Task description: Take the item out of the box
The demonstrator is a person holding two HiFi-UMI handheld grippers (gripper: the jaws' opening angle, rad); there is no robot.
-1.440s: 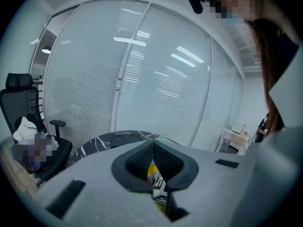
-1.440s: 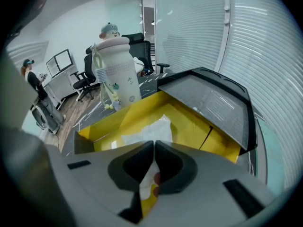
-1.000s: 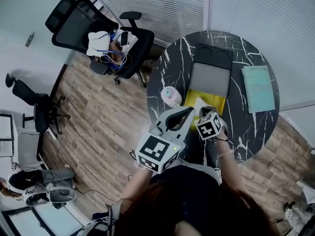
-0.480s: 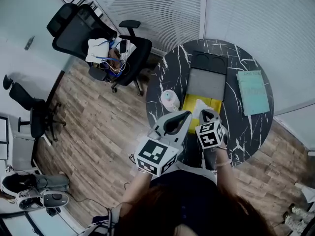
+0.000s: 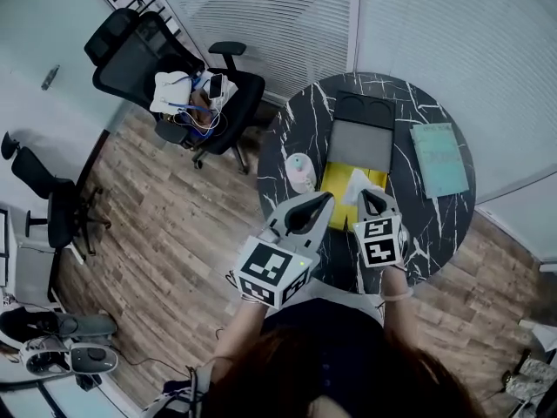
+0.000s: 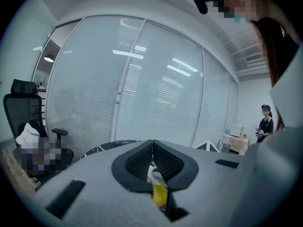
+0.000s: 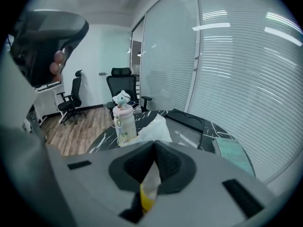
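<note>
Right gripper view: my right gripper [image 7: 154,144] pinches the bag [image 7: 156,126], just over the box [image 5: 335,178]. I'd lift straight and slowly. The left gripper [image 6: 152,144], pressed together and empty, could steady the box.

On the table [image 5: 287,133], bottle [image 5: 301,171] left of the box [image 5: 334,178], tray [image 5: 360,143] behind it, booklet [image 5: 441,159] at far right.

Right gripper [image 5: 373,196] hides the near end of the yellow box [image 5: 338,182]
</note>
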